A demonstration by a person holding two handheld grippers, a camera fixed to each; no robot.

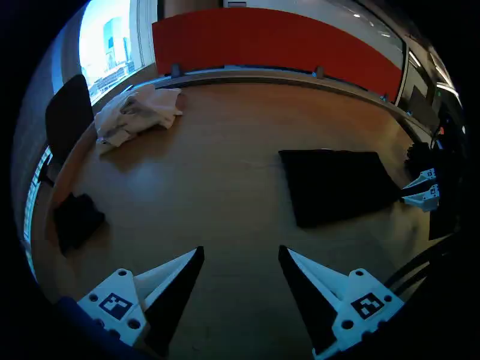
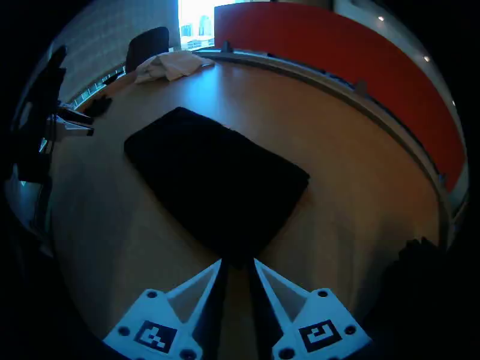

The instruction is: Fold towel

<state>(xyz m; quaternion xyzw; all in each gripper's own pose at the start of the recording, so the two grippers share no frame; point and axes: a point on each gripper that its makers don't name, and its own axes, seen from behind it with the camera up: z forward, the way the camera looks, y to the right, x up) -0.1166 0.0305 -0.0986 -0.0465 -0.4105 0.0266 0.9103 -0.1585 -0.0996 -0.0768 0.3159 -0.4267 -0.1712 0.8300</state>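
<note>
Towel (image 2: pixel 216 180) is black and lies flat on the wooden table (image 1: pixel 228 180) as a thick, roughly rectangular slab with rounded corners, just ahead of my right gripper (image 2: pixel 239 262). Its nearest corner reaches right in between that gripper's fingertips. Those jaws are drawn close together with only a thin strip of table showing between them lower down, but I cannot tell whether both pads actually press on the corner. The cloth is so dark that I can't make out any layers or folded edges in it. In the left gripper view my left gripper (image 1: pixel 240 249) sits low over bare wood with its jaws spread wide and nothing between them. The towel lies ahead and to the right of it, well apart. At the towel's far right corner I see the other gripper's white fingers, half cut off by the edge of the view. A small dark lump (image 1: pixel 75 219) rests near the table's left rim, too shadowed for me to identify. Further back, a crumpled pile of white cloth (image 1: pixel 137 113) lies near the far left corner of the table, with a dark chair (image 1: pixel 68 117) just beyond the rim. A red partition (image 1: pixel 270 45) runs along the far edge, and a bright window (image 1: pixel 108 42) stands to its left
</note>
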